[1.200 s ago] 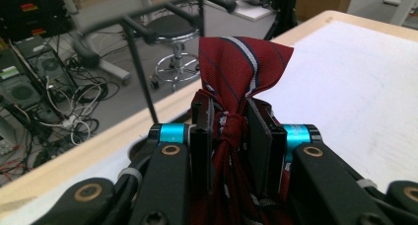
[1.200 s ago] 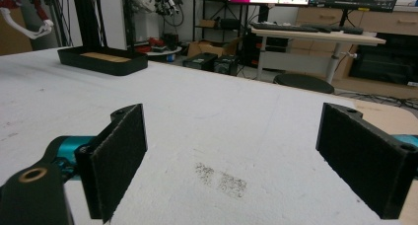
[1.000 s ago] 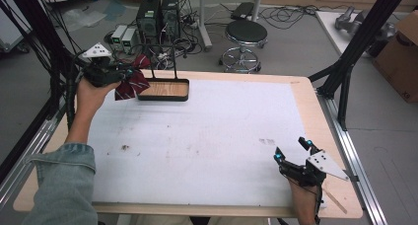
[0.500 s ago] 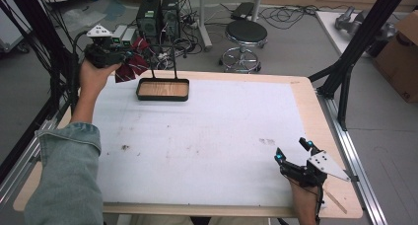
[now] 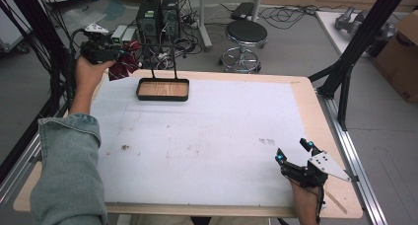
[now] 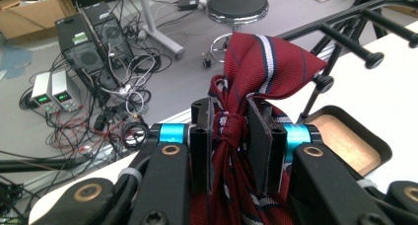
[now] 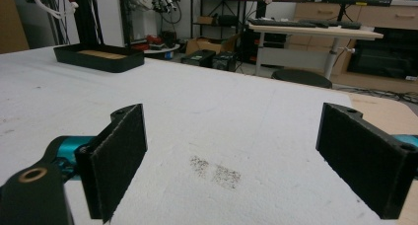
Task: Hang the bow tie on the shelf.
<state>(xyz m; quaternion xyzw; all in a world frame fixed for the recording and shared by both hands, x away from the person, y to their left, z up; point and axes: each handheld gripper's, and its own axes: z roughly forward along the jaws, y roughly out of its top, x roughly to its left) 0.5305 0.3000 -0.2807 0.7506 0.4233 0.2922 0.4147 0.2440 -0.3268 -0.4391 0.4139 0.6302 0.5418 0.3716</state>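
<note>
Wooden table [image 5: 315,94] topped with a large white foam mat [image 5: 207,136], faint dark smudges on it. Near the far-left edge of the mat sits a shallow black rectangular tray with a wood-look bottom [image 5: 163,89]; a thin black wire stand [image 5: 162,62] with 2 uprights rises from its far side. Left hand-held gripper [image 5: 106,50] is up off the table past the far-left corner, just left of the tray, held by the person's left hand [image 5: 88,74] in a grey-blue denim sleeve [image 5: 69,170]. Its jaws are clamped on a dark red necktie with navy and white stripes [image 6: 256,67]; in the left gripper view the bunched fabric is pinched between both black pads [image 6: 259,136], with a pointed fold sticking up above them and more hanging below. Tie is in the air, not touching the tray or mat. Right hand-held gripper [image 5: 294,152] rests low at the near-right corner of the table, jaws spread wide, nothing between them, over 2 small grey smudges [image 7: 217,171].
</note>
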